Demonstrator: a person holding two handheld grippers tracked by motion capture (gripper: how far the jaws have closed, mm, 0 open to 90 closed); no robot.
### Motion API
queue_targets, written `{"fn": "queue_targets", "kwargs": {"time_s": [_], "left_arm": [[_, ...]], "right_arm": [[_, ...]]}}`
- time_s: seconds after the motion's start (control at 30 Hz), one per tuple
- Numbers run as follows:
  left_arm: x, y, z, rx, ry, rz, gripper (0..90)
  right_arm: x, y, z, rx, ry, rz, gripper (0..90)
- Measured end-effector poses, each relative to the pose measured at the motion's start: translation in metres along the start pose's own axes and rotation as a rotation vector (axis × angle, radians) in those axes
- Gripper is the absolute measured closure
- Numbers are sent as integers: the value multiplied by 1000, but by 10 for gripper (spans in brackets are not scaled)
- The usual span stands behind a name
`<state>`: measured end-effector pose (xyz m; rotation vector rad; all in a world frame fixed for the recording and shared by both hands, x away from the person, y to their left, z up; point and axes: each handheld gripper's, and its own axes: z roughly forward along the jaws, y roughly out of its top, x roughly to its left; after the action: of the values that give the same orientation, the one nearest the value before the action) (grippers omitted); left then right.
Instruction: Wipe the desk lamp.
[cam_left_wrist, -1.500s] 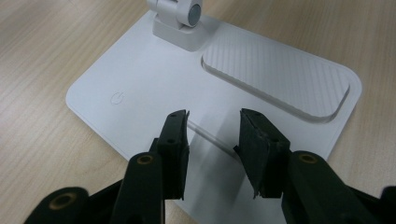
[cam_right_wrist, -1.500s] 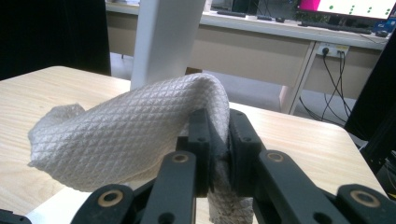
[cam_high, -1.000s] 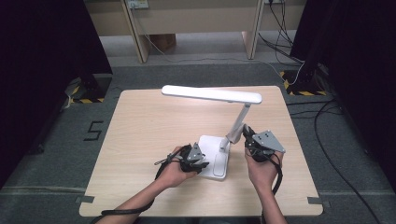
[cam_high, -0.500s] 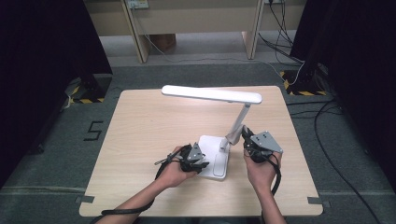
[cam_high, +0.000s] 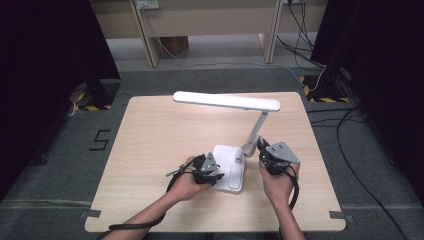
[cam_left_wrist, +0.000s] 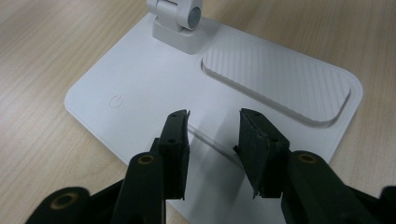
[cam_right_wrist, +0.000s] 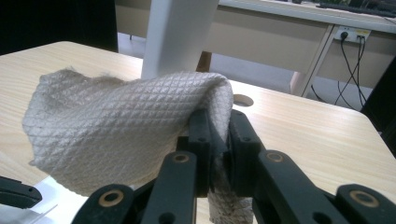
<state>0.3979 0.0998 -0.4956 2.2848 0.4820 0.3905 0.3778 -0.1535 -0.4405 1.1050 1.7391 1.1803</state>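
Trouble would most likely come from the lamp (cam_high: 235, 135) tipping on the table (cam_high: 150, 150): its white base (cam_left_wrist: 140, 84) stands between the hands, and a hard wipe against the stem (cam_right_wrist: 180, 35) could swing its long head over. The left gripper (cam_left_wrist: 212, 140) hovers with parted, empty jaws over the base's near edge, not pinning it down. The right gripper (cam_right_wrist: 218, 144) is clenched on a quilted cloth (cam_right_wrist: 116, 130) beside the stem, and a loose fold could snag at the hinge (cam_left_wrist: 180, 18).

Quilted, rough-woven cloth (cam_right_wrist: 126, 135) – matt white plastic lamp base (cam_left_wrist: 140, 88) with a ribbed recess – pale wood-grain table (cam_high: 150, 135).
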Motion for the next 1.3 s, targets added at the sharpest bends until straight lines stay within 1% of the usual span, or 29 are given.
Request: {"fn": "queue_targets", "kwargs": {"time_s": [0.07, 0.1, 0.23, 0.3, 0.4, 0.5, 0.53, 0.57, 0.6, 0.8, 0.9, 0.93, 1.03, 1.3], "left_arm": [[0, 0, 0, 0, -1, 0, 623], [0, 0, 0, -1, -1, -2, 623], [0, 0, 0, -2, -1, -3, 624], [0, 0, 0, -2, -1, -3, 625], [0, 0, 0, -1, -1, -3, 624], [0, 0, 0, -2, 0, -3, 624], [0, 0, 0, -3, 0, -4, 624], [0, 0, 0, -3, 0, -4, 624], [0, 0, 0, -2, 0, -5, 625], [0, 0, 0, -2, -1, -5, 624], [0, 0, 0, -1, -1, -5, 624], [0, 0, 0, -1, -2, -5, 624], [0, 0, 0, -3, -1, -6, 624], [0, 0, 1, -2, -2, -6, 625]], "right_arm": [[0, -1, 0, 5, 2, -2, 820], [1, -1, 0, 14, 4, 5, 820], [2, -4, 3, 18, 6, -3, 820], [2, -5, 3, 29, 8, -4, 819], [3, -6, 4, 31, 8, 2, 820], [3, -8, 6, 30, 9, -1, 820], [3, -8, 5, 38, 6, -7, 819], [4, -9, 6, 34, 9, 2, 819], [4, -9, 7, 34, 11, -2, 819], [5, -12, 8, 50, 14, -3, 819], [5, -13, 10, 49, 12, -3, 819], [5, -13, 9, 58, 13, -4, 819], [6, -15, 11, 56, 16, 1, 819], [8, -19, 14, 75, 21, -7, 819]]}}
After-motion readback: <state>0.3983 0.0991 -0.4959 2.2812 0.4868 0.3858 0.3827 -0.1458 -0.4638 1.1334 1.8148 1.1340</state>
